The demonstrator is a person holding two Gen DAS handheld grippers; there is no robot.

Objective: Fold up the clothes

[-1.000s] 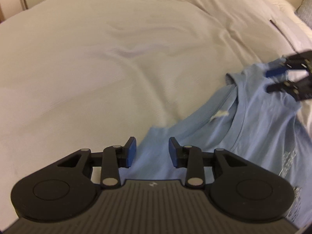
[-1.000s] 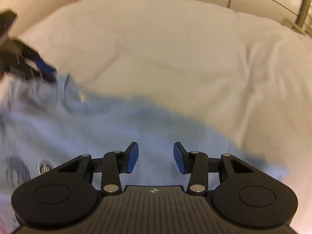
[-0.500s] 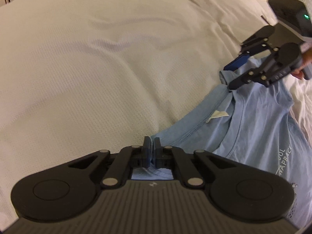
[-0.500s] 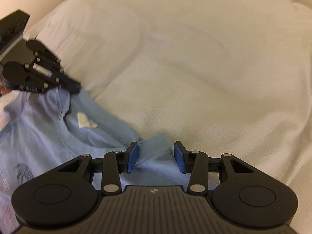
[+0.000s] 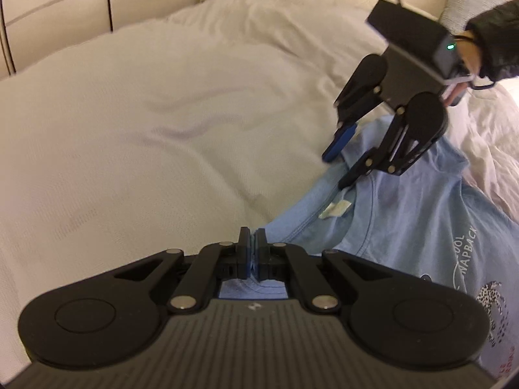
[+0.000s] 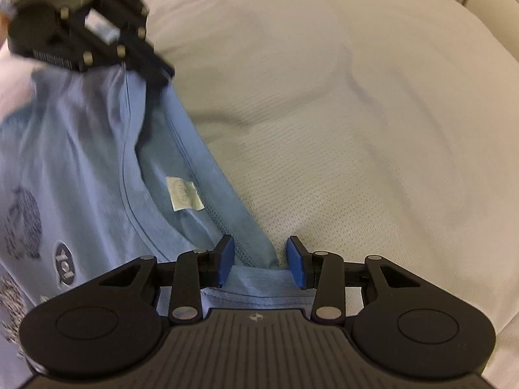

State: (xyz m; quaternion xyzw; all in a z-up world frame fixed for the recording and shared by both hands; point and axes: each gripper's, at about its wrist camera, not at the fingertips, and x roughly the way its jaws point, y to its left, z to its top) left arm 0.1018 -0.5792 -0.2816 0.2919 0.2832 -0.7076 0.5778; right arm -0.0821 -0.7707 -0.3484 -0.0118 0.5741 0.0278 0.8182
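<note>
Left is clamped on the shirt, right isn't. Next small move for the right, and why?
Probably shut the right gripper. Its blue pads stand apart with an edge of the blue shirt between them, while the left gripper is already shut on its edge. Both edges need holding before the shirt leaves the bed.

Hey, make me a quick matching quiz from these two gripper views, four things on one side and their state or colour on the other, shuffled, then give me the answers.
Things:
1. left hand-held gripper
2. right hand-held gripper
3. T-shirt
4. bedspread

States or colours:
A. light blue, with a white neck label
B. open, fabric between its blue pads
C. off-white, gently wrinkled
D. shut on a fold of fabric

Pairs: 1-D, 2-B, 3-A, 4-C
</note>
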